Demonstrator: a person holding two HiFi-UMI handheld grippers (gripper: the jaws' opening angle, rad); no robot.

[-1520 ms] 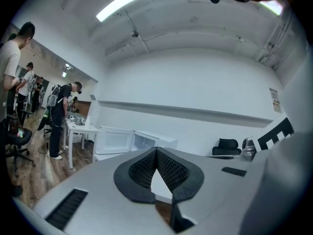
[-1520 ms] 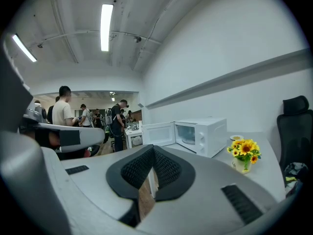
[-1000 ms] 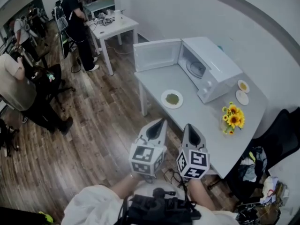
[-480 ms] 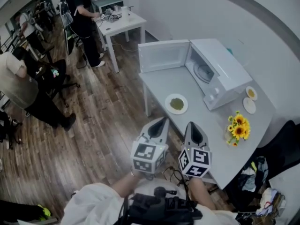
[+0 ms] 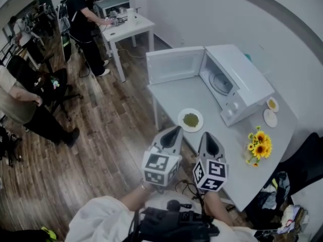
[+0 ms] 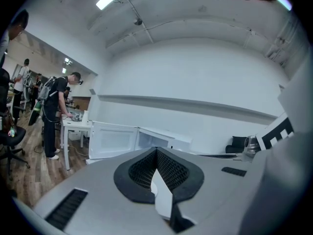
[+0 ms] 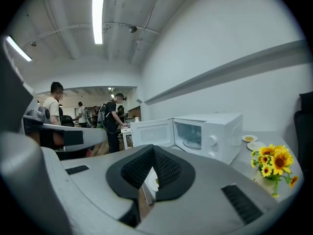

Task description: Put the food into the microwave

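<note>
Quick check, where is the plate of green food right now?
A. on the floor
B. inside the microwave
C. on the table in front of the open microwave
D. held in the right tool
C: the plate of green food sits on the table, outside the microwave, whose door stands open.

The head view is taken from above and behind the left gripper [image 5: 173, 131] and right gripper [image 5: 207, 136], facing steeply down. Each gripper view is taken from close behind its own jaws, level along them. The microwave [image 5: 237, 82], ahead of both tips, is shared by all three views.
</note>
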